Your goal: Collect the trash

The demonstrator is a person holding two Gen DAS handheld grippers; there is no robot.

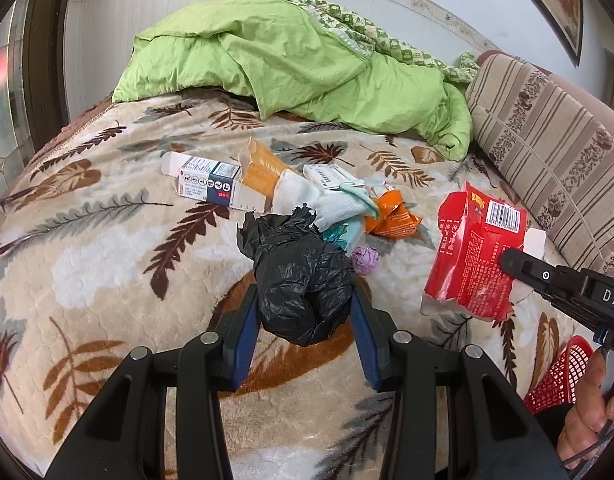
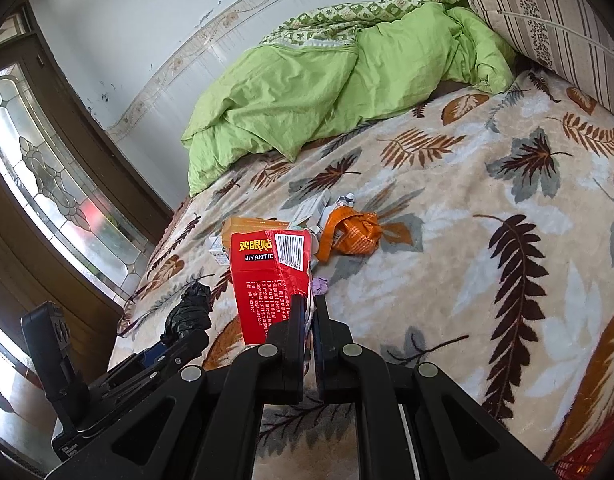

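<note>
Green quilt (image 1: 291, 64) and striped pillow (image 1: 547, 144) lie on leaf-patterned blanket (image 1: 107, 240)

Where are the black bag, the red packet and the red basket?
Black bag (image 1: 303, 280), left wrist view, on its crumpled middle.
Red packet (image 2: 267, 280), right wrist view, on its printed face.
Red basket (image 1: 555, 376), left wrist view, on its mesh wall.

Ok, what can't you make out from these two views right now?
- Red basket: cut off by the left wrist view's edge; its contents are hidden.
- Trash pile: partly hidden in the right wrist view behind the red packet.
- Purple scrap: too small to identify.
</note>
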